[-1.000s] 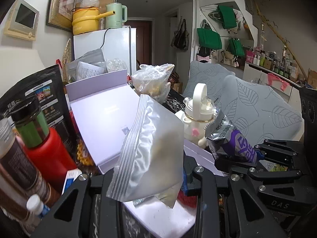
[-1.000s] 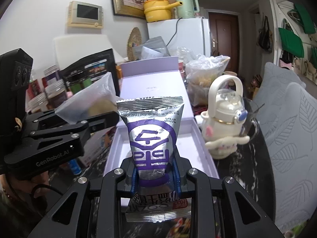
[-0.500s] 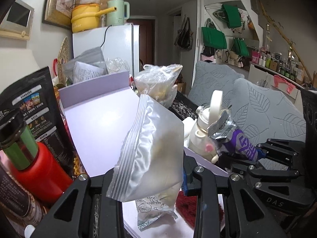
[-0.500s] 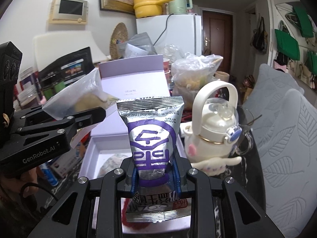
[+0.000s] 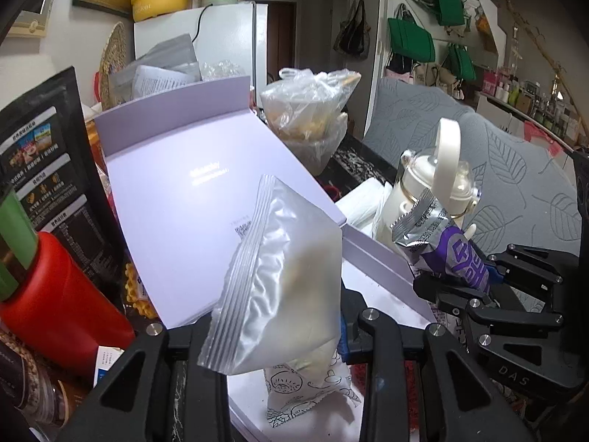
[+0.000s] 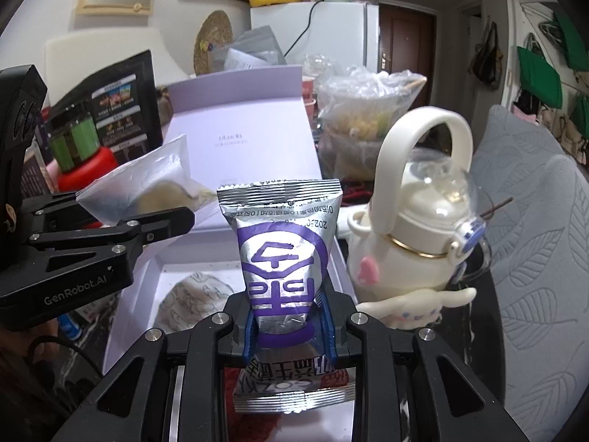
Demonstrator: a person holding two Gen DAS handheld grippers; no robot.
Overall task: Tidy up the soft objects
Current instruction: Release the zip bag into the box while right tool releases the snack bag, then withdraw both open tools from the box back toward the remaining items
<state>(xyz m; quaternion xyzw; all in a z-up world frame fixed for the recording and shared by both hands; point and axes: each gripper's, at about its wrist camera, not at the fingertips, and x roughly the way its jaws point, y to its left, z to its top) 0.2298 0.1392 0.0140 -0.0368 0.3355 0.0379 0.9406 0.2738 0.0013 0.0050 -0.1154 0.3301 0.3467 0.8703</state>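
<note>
Left gripper (image 5: 279, 335) clamps the frosted zip pouch (image 5: 283, 280); right gripper (image 6: 291, 326) clamps the silver-purple snack packet (image 6: 283, 254). Both have advanced over the open lavender box (image 6: 184, 269), patterned packet (image 6: 191, 302) now visible inside. Drop-off looks imminent.

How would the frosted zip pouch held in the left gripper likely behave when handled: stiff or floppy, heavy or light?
Probably floppy: the frosted zip pouch shows wrinkled film and leans sideways from the left gripper. Likely light, since it juts well past the closed jaws without drooping. Its glossy film may be slippery.
</note>
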